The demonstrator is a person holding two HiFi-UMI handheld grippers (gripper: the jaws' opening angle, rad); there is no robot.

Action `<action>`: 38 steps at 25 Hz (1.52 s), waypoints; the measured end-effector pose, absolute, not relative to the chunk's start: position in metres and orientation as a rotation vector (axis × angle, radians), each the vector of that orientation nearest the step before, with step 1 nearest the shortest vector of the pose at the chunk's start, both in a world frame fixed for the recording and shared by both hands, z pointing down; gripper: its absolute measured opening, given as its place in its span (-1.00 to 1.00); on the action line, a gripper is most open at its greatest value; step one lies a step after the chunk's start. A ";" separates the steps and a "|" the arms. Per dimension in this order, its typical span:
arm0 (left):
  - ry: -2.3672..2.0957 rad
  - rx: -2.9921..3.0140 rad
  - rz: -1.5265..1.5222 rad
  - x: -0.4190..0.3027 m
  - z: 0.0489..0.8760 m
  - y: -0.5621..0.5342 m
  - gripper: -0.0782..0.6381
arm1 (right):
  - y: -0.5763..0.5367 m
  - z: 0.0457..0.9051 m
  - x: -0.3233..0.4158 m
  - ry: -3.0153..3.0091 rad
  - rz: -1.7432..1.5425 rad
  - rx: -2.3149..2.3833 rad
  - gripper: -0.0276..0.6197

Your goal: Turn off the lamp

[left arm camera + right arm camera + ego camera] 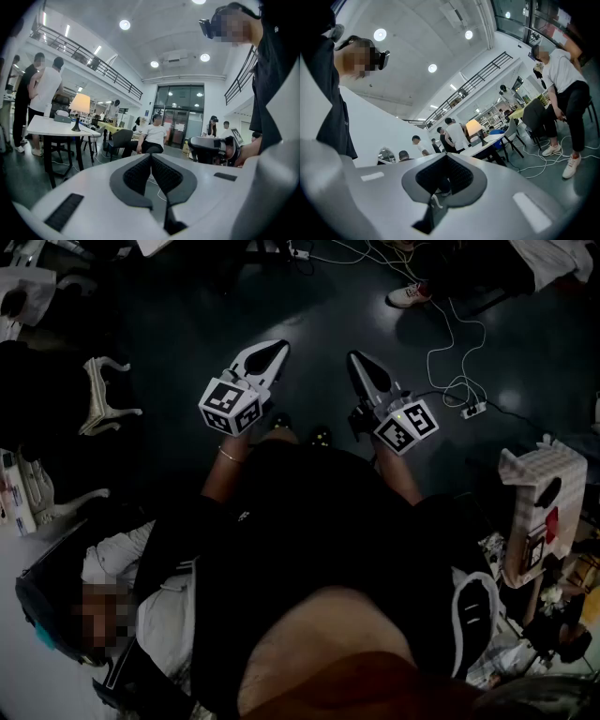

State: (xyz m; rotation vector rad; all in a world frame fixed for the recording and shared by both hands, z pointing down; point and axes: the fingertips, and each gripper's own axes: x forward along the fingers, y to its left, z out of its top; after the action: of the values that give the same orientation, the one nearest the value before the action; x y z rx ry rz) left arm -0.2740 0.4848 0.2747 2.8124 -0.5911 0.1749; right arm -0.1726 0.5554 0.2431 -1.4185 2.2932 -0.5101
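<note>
A table lamp (pixel 79 105) with a glowing cream shade and a dark stem stands on a white table (pixel 54 128), far off at the left of the left gripper view. In the right gripper view the same lamp (pixel 474 126) sits on that table (pixel 486 146), well beyond the jaws. Neither gripper is near it. My left gripper (pixel 275 350) and right gripper (pixel 357 360) are held side by side in front of the body, above the dark floor. Both are shut with nothing between the pads, as seen at the left gripper (pixel 151 156) and the right gripper (pixel 446 156).
Several people stand by the lamp's table (pixel 46 89); one sits on a chair in a white shirt (pixel 153 137). White cables (pixel 451 352) and a power strip (pixel 473 410) lie on the floor ahead at right. A checked bag (pixel 540 486) stands at right, white furniture (pixel 101 396) at left.
</note>
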 end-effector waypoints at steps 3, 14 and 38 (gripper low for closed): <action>-0.594 2.819 0.176 -0.268 0.275 0.491 -0.74 | 0.561 0.244 -0.166 2.292 -0.506 -1.416 -0.92; -0.613 2.825 0.183 -0.260 0.271 0.511 -0.74 | 0.581 0.247 -0.154 2.265 -0.520 -1.375 -0.91; -0.480 2.864 0.208 -0.217 0.280 0.457 -0.74 | 0.540 0.258 -0.115 2.168 -0.530 -1.499 -0.91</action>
State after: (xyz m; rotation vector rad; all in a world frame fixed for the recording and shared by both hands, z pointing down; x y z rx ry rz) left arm -0.2170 0.4567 0.2798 2.8644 -0.4804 0.2079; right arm -0.1150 0.5402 0.2581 -1.4987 2.1685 -0.5303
